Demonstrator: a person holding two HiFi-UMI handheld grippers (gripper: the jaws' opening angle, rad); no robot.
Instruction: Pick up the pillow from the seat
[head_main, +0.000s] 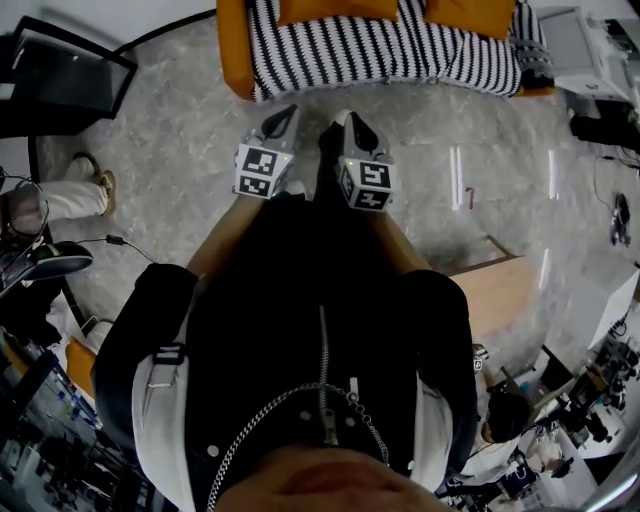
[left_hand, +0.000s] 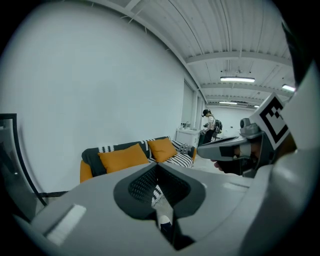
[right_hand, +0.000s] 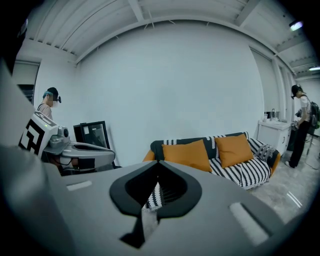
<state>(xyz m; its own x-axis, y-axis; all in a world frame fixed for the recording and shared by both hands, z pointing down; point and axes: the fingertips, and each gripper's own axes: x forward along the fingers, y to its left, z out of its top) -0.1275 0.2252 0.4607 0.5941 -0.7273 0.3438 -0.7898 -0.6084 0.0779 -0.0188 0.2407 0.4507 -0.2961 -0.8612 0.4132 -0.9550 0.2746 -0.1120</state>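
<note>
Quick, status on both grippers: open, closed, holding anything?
Left gripper: closed, holding nothing.
Right gripper: closed, holding nothing.

1. We take this for a lab or test hall dressed as a living room: a striped sofa (right_hand: 240, 169) with orange pillows (right_hand: 187, 154) stands against a bare white wall (right_hand: 175, 85).
2. Overhead we see a ribbed industrial ceiling (left_hand: 240, 30) with strip lights (left_hand: 237, 79).
3. On the far right there is equipment (head_main: 585, 45), and a person with a backpack (right_hand: 301, 125) stands at a white cabinet (right_hand: 274, 132).
</note>
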